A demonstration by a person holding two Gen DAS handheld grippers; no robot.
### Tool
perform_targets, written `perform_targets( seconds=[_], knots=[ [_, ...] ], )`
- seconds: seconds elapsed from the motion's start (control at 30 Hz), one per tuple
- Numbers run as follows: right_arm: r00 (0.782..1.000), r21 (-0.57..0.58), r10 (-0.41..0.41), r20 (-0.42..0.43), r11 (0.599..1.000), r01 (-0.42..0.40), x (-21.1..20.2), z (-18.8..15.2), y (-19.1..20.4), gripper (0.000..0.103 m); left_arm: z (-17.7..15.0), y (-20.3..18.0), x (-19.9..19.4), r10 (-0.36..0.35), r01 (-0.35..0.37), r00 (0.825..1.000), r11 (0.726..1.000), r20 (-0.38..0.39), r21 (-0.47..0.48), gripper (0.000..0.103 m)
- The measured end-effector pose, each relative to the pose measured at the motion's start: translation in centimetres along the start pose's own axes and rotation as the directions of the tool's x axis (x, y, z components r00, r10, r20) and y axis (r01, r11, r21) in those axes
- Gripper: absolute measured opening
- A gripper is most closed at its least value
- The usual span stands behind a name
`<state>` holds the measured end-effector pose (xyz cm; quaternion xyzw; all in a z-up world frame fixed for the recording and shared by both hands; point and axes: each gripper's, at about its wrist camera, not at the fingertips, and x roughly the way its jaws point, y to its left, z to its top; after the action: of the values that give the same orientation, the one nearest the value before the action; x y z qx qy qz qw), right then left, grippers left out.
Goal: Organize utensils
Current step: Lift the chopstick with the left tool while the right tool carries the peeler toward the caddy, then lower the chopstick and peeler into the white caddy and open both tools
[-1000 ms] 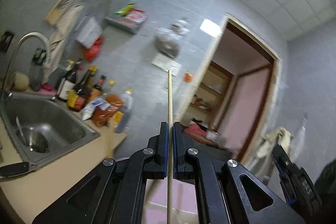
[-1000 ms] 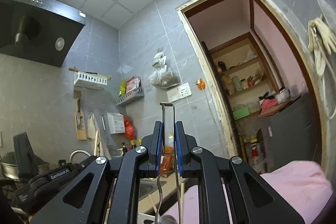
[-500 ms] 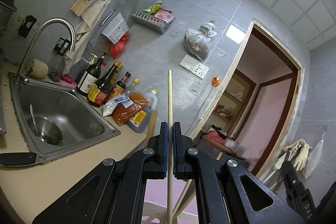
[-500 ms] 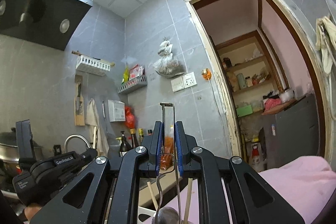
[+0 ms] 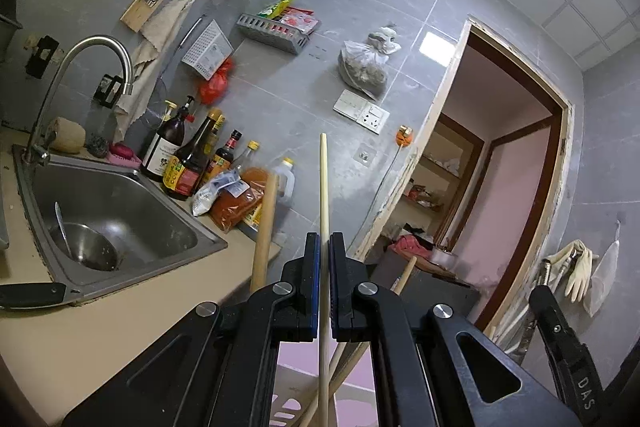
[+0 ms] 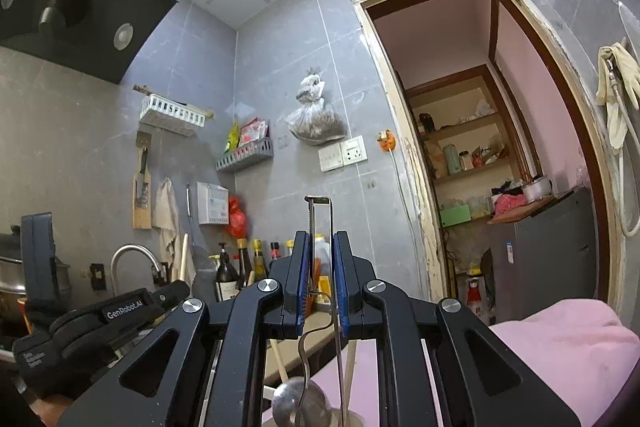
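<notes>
Now lowered, with a white holder's wooden handles [image 5: 262,231] risen into view: left gripper [image 5: 324,259] pinched on an upright chopstick [image 5: 323,187], right gripper [image 6: 320,267] clamped on a metal utensil's wire handle [image 6: 320,219], perhaps a strainer, probably near insertion; beige countertop [image 5: 100,331] edge, steel sink [image 5: 120,211] behind, grey-tiled kitchen.

A beige worktop [image 5: 120,323] is carrying a steel sink [image 5: 120,211] set into it, with a cluster of sauce bottles [image 5: 188,163] and a red seasoning packet [image 5: 236,203] standing by the wall, beside the sink's far corner.
</notes>
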<state>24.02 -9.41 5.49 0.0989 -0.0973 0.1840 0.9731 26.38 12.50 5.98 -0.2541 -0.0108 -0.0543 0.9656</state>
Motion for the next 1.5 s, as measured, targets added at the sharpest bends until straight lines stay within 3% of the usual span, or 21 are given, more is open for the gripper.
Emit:
perform_targets(
  seconds=[0.33,0.7,0.9,1.07,1.13,1.2,1.37,1.5],
  knots=[
    [0.997,0.039,-0.008,-0.077,0.999,0.011,-0.1,-1.5,-1.0,0.011,-1.1,0.5,-0.7,-0.014,0.016,0.998,0.999,-0.066,0.036,0.002],
    [0.993,0.032,0.019,-0.113,0.999,-0.016,-0.1,-2.1,-0.7,0.013,-2.9,-1.0,-1.4,-0.022,0.035,0.996,0.989,-0.087,0.145,0.002],
    [0.994,0.037,0.024,-0.11,0.999,-0.02,-0.2,-2.1,-0.8,0.023,-3.9,-2.2,-2.1,-0.035,0.056,0.995,0.973,-0.097,0.225,0.003],
    [0.995,0.031,0.025,-0.098,0.999,-0.022,-0.5,-2.0,-0.6,0.029,-4.2,-2.5,-2.3,-0.043,0.068,0.993,0.97,-0.113,0.235,0.004],
    [0.996,0.028,0.025,-0.091,0.999,-0.022,-0.6,-2.0,-0.5,0.034,-4.2,-2.5,-2.4,-0.044,0.068,0.993,0.971,-0.11,0.228,0.01],
    [0.996,0.033,0.026,-0.086,0.999,-0.024,-0.8,-1.9,-0.5,0.046,-4.0,-2.3,-2.6,-0.042,0.064,0.994,0.975,-0.105,0.215,0.027],
    [0.998,0.032,0.004,-0.07,0.999,-0.002,-1.4,-1.3,-0.5,0.052,-3.2,-2.1,-3.6,-0.031,0.044,0.997,0.981,-0.07,0.191,0.029],
    [0.998,0.026,-0.029,-0.058,0.999,0.031,-2.4,-0.5,-0.7,0.066,-2.6,-2.3,-4.2,-0.028,0.039,0.998,0.981,-0.059,0.192,0.039]
  ],
)
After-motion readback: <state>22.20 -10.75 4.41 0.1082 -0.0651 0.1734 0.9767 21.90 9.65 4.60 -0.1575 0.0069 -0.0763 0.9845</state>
